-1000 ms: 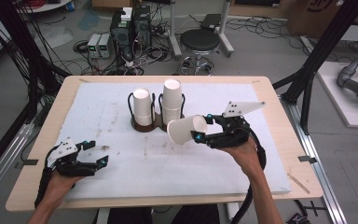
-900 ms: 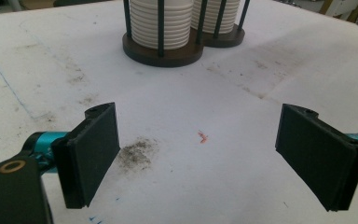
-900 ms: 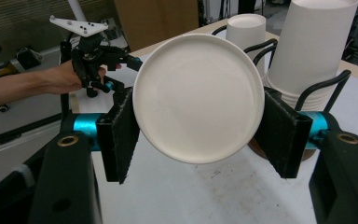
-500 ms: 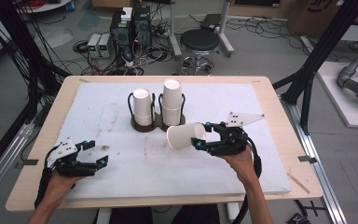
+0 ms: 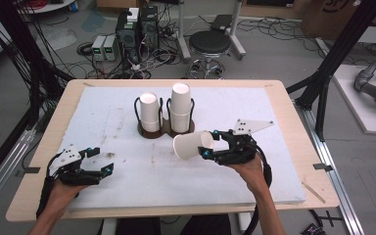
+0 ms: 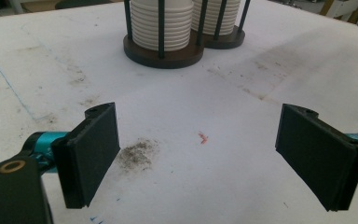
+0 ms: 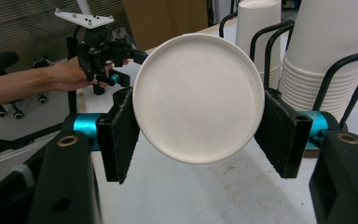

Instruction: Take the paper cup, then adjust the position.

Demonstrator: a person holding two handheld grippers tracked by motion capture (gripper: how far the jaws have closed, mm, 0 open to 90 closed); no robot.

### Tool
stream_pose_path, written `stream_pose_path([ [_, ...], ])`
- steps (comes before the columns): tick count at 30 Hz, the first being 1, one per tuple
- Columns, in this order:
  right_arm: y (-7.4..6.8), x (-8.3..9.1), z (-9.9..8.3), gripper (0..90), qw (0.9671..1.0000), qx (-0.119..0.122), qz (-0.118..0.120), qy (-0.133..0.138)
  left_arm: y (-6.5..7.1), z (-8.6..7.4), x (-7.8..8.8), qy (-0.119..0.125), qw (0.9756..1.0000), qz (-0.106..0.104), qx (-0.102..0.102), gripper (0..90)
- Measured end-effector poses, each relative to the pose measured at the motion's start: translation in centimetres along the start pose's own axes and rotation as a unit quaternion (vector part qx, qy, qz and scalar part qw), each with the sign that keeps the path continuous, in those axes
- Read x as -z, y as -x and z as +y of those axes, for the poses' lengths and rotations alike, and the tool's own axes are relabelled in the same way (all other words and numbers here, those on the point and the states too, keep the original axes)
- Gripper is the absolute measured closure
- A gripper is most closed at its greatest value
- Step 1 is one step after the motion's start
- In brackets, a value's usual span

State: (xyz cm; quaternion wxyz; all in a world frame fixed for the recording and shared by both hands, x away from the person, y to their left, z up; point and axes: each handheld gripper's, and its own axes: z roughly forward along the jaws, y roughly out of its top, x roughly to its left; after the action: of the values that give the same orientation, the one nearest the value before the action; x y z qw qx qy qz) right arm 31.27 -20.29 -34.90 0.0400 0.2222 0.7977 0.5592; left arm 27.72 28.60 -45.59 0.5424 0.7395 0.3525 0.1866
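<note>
Cup [image 7: 198, 97] sideways between right gripper [image 7: 198, 135] jaws

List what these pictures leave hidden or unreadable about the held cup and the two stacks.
- Cup: in the right gripper view its base faces the camera, hiding wall and mouth.
- Cup's inside: the high view shows the cup side-on.
- Stacks: tops cut off by the left gripper view's upper edge.
- Cup count: rims too small in the high view.

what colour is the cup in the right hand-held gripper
Plain white cup, clearest in the right gripper view.
</note>
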Motion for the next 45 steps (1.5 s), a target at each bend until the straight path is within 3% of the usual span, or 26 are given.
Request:
stream_pose_path([
  [17, 0.1, -0.2, -0.2, 36.0, 1.0000, -0.003, 0.007, 0.003, -0.3, -0.1, 0.2, 0.011, 0.9998, -0.005, 0.015, 13.3],
  [26, 0.2, -0.6, -0.1, 36.0, 0.9998, -0.003, 0.016, 0.007, -0.3, 0.0, 0.5, 0.015, 0.9998, -0.016, 0.001, 13.4],
  [31, 0.1, -1.4, 0.2, 35.9, 0.9994, 0.006, 0.033, 0.012, -0.3, 1.6, 1.5, 0.045, 0.9984, -0.034, -0.005, 13.4],
  [33, 0.0, -1.7, 0.4, 35.9, 0.9990, 0.012, 0.042, 0.015, -0.2, 2.5, 1.8, 0.063, 0.9964, -0.056, -0.009, 13.4],
  [35, -0.2, -2.1, 0.7, 35.9, 0.9983, 0.020, 0.053, 0.015, -0.1, 3.3, 1.9, 0.084, 0.9916, -0.097, -0.013, 13.4],
  [36, -0.2, -2.1, 0.7, 35.9, 0.9983, 0.020, 0.053, 0.015, 0.1, 3.6, 1.9, 0.089, 0.9903, -0.106, -0.016, 13.4],
  [41, -0.5, -3.0, 0.9, 35.9, 0.9975, 0.027, 0.064, 0.012, 1.1, 5.3, 0.9, 0.077, 0.9837, -0.158, -0.038, 13.3],
  [45, -0.6, -3.4, 0.9, 35.9, 0.9966, 0.025, 0.077, 0.014, 1.8, 6.4, -0.1, 0.070, 0.9780, -0.191, -0.043, 13.0],
])
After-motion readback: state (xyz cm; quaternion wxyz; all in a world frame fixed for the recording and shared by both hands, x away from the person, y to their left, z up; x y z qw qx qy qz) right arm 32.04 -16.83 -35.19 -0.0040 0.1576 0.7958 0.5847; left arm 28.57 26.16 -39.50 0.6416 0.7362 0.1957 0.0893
